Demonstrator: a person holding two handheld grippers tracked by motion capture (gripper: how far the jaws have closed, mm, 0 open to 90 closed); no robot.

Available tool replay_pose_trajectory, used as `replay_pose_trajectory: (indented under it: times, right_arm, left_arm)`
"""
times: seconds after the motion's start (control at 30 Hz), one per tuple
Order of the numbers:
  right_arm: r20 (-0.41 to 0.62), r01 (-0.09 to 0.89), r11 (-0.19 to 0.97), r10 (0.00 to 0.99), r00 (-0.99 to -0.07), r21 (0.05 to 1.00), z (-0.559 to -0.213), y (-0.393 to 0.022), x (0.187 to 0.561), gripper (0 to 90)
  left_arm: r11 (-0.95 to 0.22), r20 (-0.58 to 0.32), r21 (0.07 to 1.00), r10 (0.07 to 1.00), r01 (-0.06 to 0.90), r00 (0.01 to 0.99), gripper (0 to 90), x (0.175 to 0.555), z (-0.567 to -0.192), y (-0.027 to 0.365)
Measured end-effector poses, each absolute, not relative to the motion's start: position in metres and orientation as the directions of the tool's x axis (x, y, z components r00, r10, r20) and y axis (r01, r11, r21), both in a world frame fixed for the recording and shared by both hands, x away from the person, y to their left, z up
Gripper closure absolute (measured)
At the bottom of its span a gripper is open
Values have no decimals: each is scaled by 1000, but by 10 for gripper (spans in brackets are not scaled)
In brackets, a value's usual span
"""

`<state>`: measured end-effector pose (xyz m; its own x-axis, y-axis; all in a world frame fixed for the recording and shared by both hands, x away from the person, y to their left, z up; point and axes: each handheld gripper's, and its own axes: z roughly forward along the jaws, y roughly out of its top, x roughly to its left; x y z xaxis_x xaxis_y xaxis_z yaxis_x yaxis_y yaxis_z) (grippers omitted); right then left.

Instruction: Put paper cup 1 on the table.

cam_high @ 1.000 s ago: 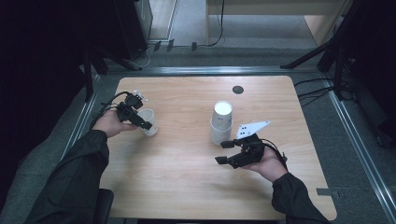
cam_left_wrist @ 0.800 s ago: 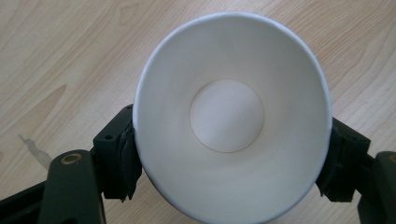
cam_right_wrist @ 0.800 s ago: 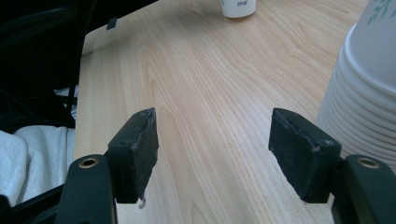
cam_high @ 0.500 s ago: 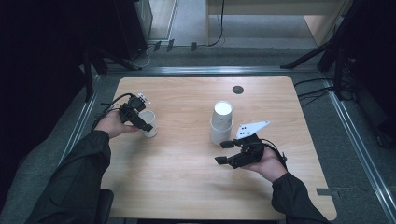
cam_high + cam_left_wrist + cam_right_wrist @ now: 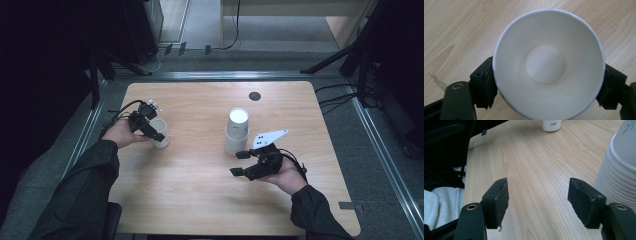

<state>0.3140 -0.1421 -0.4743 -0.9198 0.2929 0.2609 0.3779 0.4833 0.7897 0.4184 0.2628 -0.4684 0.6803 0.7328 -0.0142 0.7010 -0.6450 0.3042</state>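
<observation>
While its jaws have just been opening, the left gripper [image 5: 546, 100] straddles the paper cup [image 5: 548, 62], whether still pressing I cannot tell. At five o'clock of the cup stack [image 5: 237, 131], the right gripper [image 5: 241, 163] gapes empty over the tabletop [image 5: 200, 195]

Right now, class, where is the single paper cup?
In the high view, the cup stands upright at the table's left side, between the left tool's jaws, far from the stack.

Both forearms wear dark, near-black long sleeves [image 5: 85, 185] that end at the wrist. The left gripper [image 5: 150, 131] is black, with a thin black cable looping from its back and a small pale block on top. The right gripper [image 5: 245, 163] is black too, topped by a pale grey three-cornered plate [image 5: 270, 137] with dark dots. Each black jaw carries a worn, ragged-edged pad [image 5: 502, 197] and a brass-ringed screw hole [image 5: 471, 207].
</observation>
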Motion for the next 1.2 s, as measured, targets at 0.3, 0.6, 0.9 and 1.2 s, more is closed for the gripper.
replay_pose_trajectory:
  times: [0.3, 0.6, 0.9, 1.2]
  right_arm:
    - [256, 372, 484, 291, -922, 792, -474, -142, 314, 339]
    - [257, 374, 484, 293, -921, 791, -474, -142, 314, 341]
    - [255, 370, 483, 289, -923, 793, -473, -142, 314, 343]
    - [256, 371, 480, 289, -922, 795, -473, -143, 314, 344]
  left_arm:
    - [-635, -29, 306, 739, 710, 673, 147, 419, -467, 264]
    - [-629, -49, 312, 738, 712, 673, 127, 418, -465, 264]
    - [-614, -82, 339, 736, 713, 672, 125, 414, -459, 266]
    - [-564, -118, 418, 744, 712, 658, 127, 408, -439, 278]
